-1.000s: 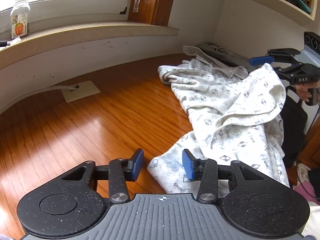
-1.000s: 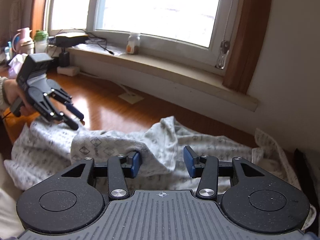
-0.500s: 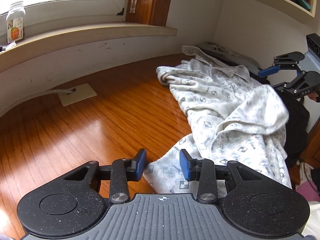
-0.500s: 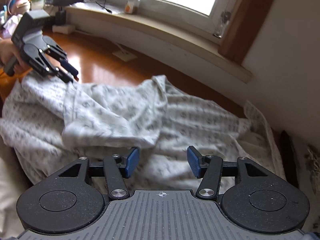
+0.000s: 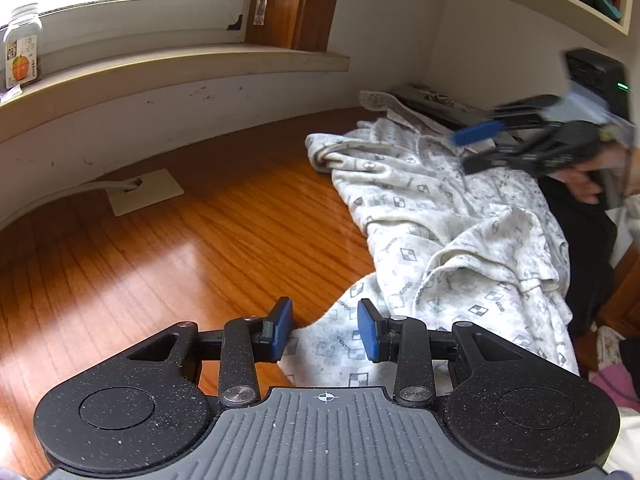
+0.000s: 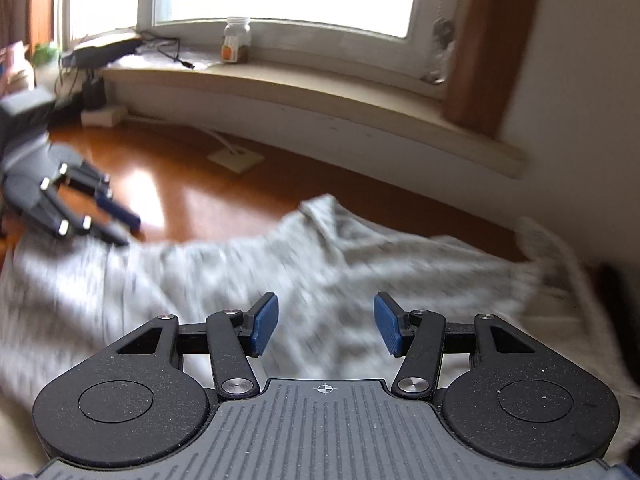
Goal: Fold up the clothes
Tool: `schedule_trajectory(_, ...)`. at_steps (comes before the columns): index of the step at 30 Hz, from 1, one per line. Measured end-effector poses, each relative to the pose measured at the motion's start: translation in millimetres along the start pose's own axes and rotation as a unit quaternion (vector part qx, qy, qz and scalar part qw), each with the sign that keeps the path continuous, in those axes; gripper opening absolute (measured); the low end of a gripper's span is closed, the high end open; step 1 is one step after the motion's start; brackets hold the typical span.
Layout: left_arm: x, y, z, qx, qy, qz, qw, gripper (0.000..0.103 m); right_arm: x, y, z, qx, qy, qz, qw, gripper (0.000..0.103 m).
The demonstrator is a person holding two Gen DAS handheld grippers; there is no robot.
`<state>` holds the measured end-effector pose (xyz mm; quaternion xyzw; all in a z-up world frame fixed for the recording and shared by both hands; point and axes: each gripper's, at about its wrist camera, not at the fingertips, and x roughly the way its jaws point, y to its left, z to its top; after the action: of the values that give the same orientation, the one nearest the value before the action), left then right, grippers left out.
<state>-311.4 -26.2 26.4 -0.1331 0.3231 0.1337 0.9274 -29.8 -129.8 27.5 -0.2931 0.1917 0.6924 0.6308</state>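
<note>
Comparing with a second ago, my right gripper [image 6: 326,330] has let go of the garment [image 5: 440,240]: the raised fold it pinched then now lies slumped on the wooden floor [image 5: 160,248]. Its blue pads stand well apart, nothing between them, and it has dropped lower over the cloth. My left gripper [image 5: 324,330] has narrowed a little and barely shifted; its jaws are apart, straddling the near hem without pressing it (the cloth simply lies between them). Only the left view shows my hand [image 5: 592,180] gripping the right tool's handle; only the right view, blurred, shows the cables [image 6: 168,46] along the windowsill [image 6: 304,80]. Soft, rumpled white fabric, printed with small grey checked diamonds, sprawls over glossy orange planks.
</note>
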Motion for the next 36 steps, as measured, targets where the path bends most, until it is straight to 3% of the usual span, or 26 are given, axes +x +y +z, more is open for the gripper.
schedule_trajectory(5, -2.8, -1.3, -3.3, 0.001, -0.002, -0.001, 1.0000, 0.035, 54.5, -2.6, 17.2, 0.025, 0.019, -0.016, 0.999, 0.053)
schedule_trajectory(7, -4.3, -0.3, -4.9, -0.002, -0.004, -0.003, 1.0000, 0.035, 57.0, -4.4, 16.5, 0.030, 0.020, -0.009, 0.999, 0.051)
schedule_trajectory(8, -4.9, 0.4, -5.7, -0.004, -0.005, -0.004, 1.0000, 0.035, 56.4, -5.0, 15.6, 0.030, 0.020, -0.006, 0.999, 0.040)
schedule_trajectory(9, -5.0, 1.1, -6.2, -0.005, -0.006, -0.005, 1.0000, 0.035, 55.7, -5.5, 14.6, 0.030, 0.019, -0.002, 0.999, 0.015)
schedule_trajectory(10, -5.2, 1.5, -6.1, -0.007, -0.007, -0.006, 0.9999, 0.035, 55.1, -6.1, 13.6, 0.031, 0.019, 0.002, 0.999, 0.005)
schedule_trajectory(11, -5.0, 2.3, -5.9, -0.008, -0.008, -0.006, 0.9999, 0.035, 49.9, -5.7, 12.0, 0.026, 0.015, 0.000, 1.000, 0.004)
schedule_trajectory(16, -1.9, 5.4, -0.5, -0.013, -0.019, -0.008, 0.9997, 0.035, -13.7, -16.8, -5.3, 0.028, -0.011, -0.035, 0.999, 0.003)
schedule_trajectory(22, 7.7, -2.9, 10.8, -0.007, -0.029, -0.014, 0.9995, 0.035, -69.2, -27.8, -54.0, 0.046, 0.031, -0.061, 0.997, 0.003)
schedule_trajectory(26, 16.7, -7.8, 16.3, -0.005, -0.028, -0.019, 0.9994, 0.036, -76.8, -26.6, -71.8, 0.046, 0.053, -0.064, 0.995, 0.003)
schedule_trajectory(36, 39.9, -15.8, 31.1, 0.001, -0.010, -0.026, 0.9996, 0.042, -60.4, -19.8, -72.7, 0.023, 0.070, -0.072, 0.995, 0.004)
